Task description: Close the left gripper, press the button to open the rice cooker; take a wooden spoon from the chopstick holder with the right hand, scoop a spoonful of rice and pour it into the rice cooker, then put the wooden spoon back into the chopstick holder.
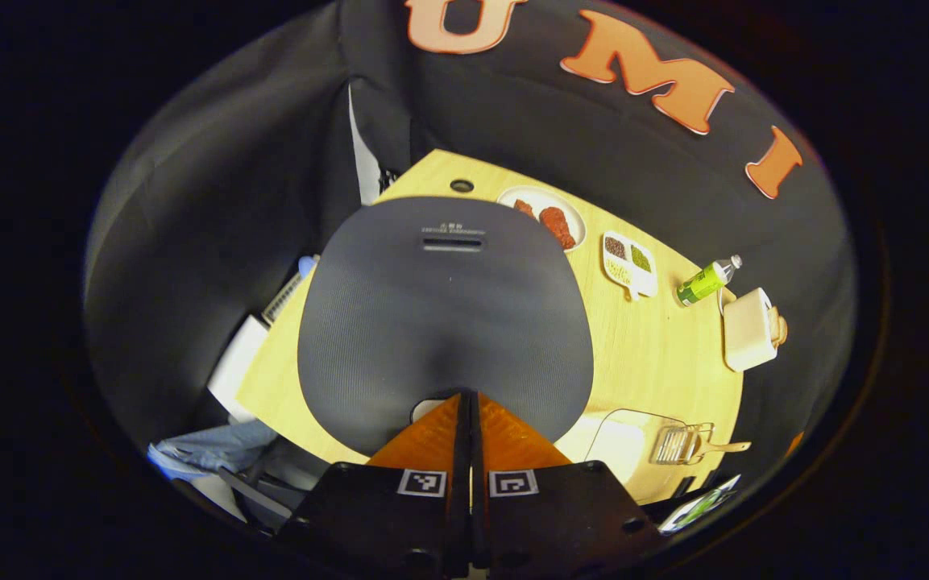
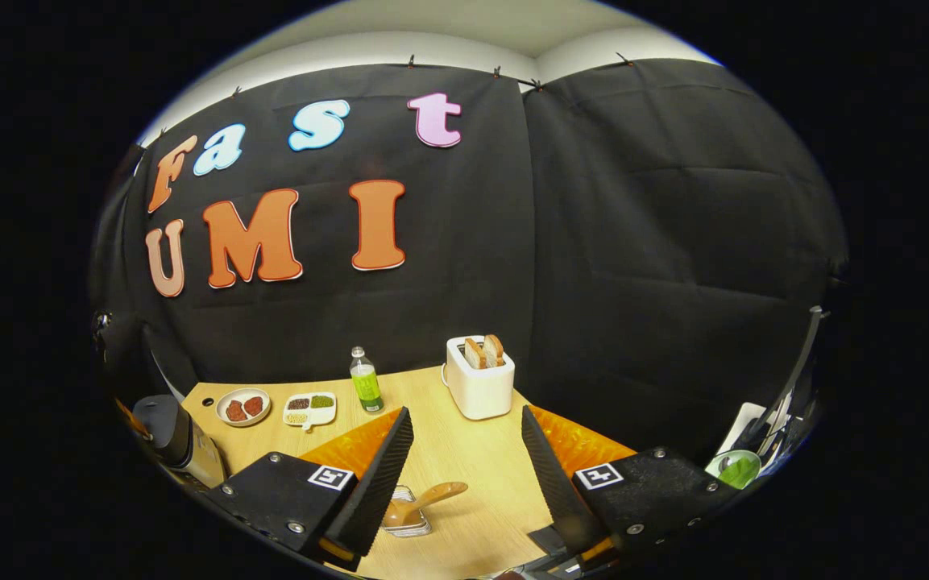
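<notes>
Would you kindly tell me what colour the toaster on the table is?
The toaster is white or cream, with toast in it; clearest in the right gripper view.

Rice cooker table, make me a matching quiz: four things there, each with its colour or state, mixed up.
Things:
1. rice cooker
2. toaster
3. bottle
4. left gripper

Descriptions:
A. green label, standing upright
B. fingers shut together
C. dark lid, down
D. white, bread slices in the slots

Pairs: 1-C, 2-D, 3-A, 4-B
</notes>
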{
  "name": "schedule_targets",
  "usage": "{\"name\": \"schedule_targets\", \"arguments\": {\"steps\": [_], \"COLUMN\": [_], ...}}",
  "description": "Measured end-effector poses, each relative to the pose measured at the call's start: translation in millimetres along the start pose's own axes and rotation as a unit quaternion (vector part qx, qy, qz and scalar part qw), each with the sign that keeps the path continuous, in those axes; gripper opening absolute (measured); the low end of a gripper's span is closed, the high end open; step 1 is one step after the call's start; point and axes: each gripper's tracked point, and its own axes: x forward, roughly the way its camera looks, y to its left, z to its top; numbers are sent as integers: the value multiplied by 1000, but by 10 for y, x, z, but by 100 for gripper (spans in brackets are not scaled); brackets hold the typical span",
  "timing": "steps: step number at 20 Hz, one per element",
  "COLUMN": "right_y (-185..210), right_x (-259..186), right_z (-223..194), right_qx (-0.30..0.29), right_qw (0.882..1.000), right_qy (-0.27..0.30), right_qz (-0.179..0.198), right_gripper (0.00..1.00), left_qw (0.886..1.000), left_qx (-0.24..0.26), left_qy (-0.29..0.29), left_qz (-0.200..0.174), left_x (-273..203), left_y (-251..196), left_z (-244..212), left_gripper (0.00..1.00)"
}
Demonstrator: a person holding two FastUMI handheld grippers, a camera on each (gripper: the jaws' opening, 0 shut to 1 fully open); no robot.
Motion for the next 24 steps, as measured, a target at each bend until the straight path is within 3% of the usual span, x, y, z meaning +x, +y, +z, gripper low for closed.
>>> {"name": "schedule_targets", "arguments": {"steps": [4,8,14,15,16,21,24], "right_y": [-32,-16,-8,8,3,77,205], "right_x": [64,124,299,327,348,441,492], "right_z": [-230,-448,-884,-943,-1033,-1363,-1504], "right_qx": [13,31,32,36,35,59,95], "right_qw": [999,997,990,989,988,975,965], "right_qy": [34,69,130,138,146,199,223], "right_qz": [6,20,40,44,46,75,102], "right_gripper": [84,85,85,85,84,84,83], "left_qw": [996,980,930,923,916,881,874], "left_qx": [13,26,60,66,73,98,95], "left_qy": [-86,-195,-358,-374,-390,-457,-471], "left_qz": [6,21,60,60,55,74,73], "left_x": [-303,-669,-1446,-1510,-1585,-1985,-2074], "left_y": [-53,-43,-132,-238,-302,-470,-619], "left_z": [394,944,1519,1500,1488,1383,1227], "left_gripper": [6,6,4,13,34,87,89]}}
